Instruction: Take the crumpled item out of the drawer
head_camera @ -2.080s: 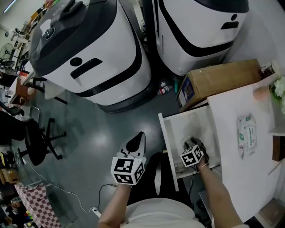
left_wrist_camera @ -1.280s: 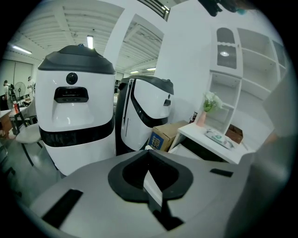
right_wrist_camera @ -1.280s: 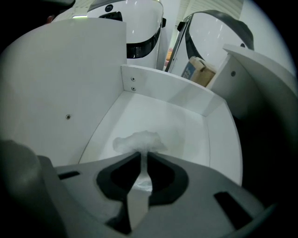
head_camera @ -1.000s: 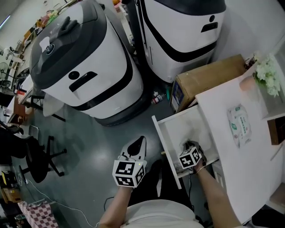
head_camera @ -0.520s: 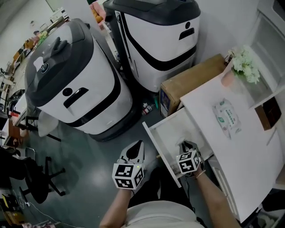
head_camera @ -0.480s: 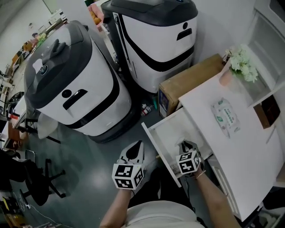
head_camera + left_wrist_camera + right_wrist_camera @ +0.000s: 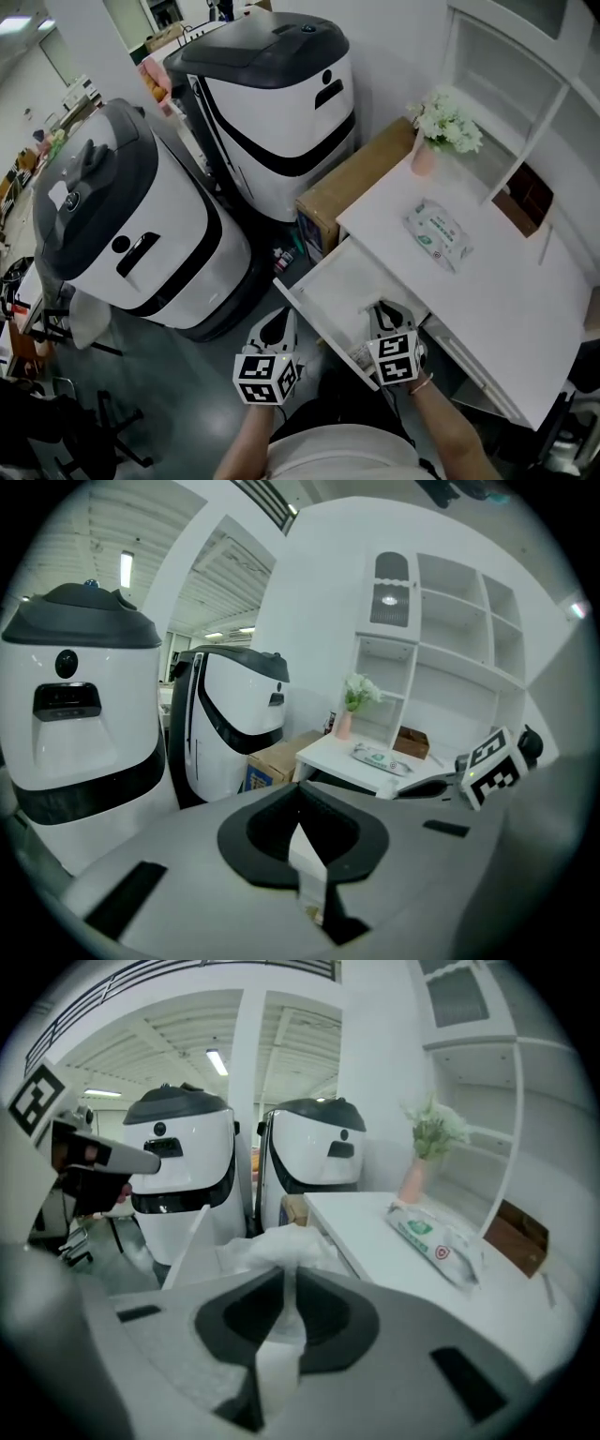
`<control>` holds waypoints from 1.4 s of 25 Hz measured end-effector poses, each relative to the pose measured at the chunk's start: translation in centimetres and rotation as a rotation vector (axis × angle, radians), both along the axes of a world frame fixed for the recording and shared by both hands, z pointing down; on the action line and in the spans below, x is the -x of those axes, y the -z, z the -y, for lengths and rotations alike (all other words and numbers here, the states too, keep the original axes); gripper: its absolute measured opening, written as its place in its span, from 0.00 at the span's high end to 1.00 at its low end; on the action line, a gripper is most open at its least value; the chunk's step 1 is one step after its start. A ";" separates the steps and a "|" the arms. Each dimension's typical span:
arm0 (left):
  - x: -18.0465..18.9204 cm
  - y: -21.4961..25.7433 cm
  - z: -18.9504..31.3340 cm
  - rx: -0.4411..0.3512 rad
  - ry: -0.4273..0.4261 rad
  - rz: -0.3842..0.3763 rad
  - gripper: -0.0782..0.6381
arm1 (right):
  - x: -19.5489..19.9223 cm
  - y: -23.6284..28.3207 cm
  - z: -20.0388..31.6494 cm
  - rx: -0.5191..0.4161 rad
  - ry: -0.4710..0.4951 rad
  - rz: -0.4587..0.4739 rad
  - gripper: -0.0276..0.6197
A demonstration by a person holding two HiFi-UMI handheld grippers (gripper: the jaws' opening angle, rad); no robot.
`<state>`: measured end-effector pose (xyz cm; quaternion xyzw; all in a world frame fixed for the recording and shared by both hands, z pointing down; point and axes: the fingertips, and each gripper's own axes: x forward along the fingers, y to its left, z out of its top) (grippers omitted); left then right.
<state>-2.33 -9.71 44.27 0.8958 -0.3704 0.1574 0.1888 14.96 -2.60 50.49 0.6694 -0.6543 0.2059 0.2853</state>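
Observation:
The white drawer (image 7: 342, 279) under the desk is pulled out. My right gripper (image 7: 385, 317) reaches down into its front part, marker cube toward me. In the right gripper view, my right gripper (image 7: 289, 1274) is shut on a crumpled white paper item (image 7: 270, 1244), which bulges out beyond the tips over the drawer; its wall (image 7: 187, 1246) is on the left. In the head view the gripper hides the item. My left gripper (image 7: 276, 330) hangs outside the drawer front, over the floor. In the left gripper view, my left gripper (image 7: 299, 816) is shut and holds nothing.
On the white desk (image 7: 487, 309) lie a pack of wipes (image 7: 438, 234) and a pink vase of flowers (image 7: 441, 127). A cardboard box (image 7: 352, 183) stands beside the drawer. Two big white-and-black machines (image 7: 272, 103) (image 7: 122, 234) stand on the grey floor to the left.
The head view has swung up and over toward the desk and shelf. My right gripper stays in the drawer's front part with the item; my left stays beside the drawer front.

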 end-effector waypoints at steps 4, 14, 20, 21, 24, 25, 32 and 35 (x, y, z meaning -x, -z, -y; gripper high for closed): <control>-1.1 0.5 -0.4 -0.014 -0.048 -0.009 0.90 | -0.5 2.8 -1.3 -0.085 -0.079 0.053 0.89; -2.6 1.9 -1.6 -0.053 -0.128 -0.025 0.90 | -1.9 9.0 -4.2 -0.254 -0.194 0.061 0.89; -2.4 2.0 -2.3 -0.059 -0.152 -0.022 0.90 | -1.9 11.4 -5.9 -0.321 -0.236 0.070 0.89; -2.4 2.0 -2.4 -0.059 -0.156 -0.021 0.90 | -1.9 11.8 -6.2 -0.332 -0.243 0.072 0.89; -2.4 1.9 -2.6 -0.058 -0.168 -0.018 0.90 | -1.9 12.8 -7.1 -0.367 -0.265 0.074 0.89; -2.4 1.9 -2.7 -0.059 -0.171 -0.018 0.90 | -1.9 13.1 -7.3 -0.378 -0.274 0.074 0.89; -3.0 2.4 -3.3 -0.071 -0.191 -0.030 0.90 | -2.7 14.1 -9.2 -0.422 -0.339 0.103 0.89; -3.2 2.7 -3.5 -0.075 -0.199 -0.035 0.90 | -2.9 14.2 -9.7 -0.424 -0.349 0.108 0.89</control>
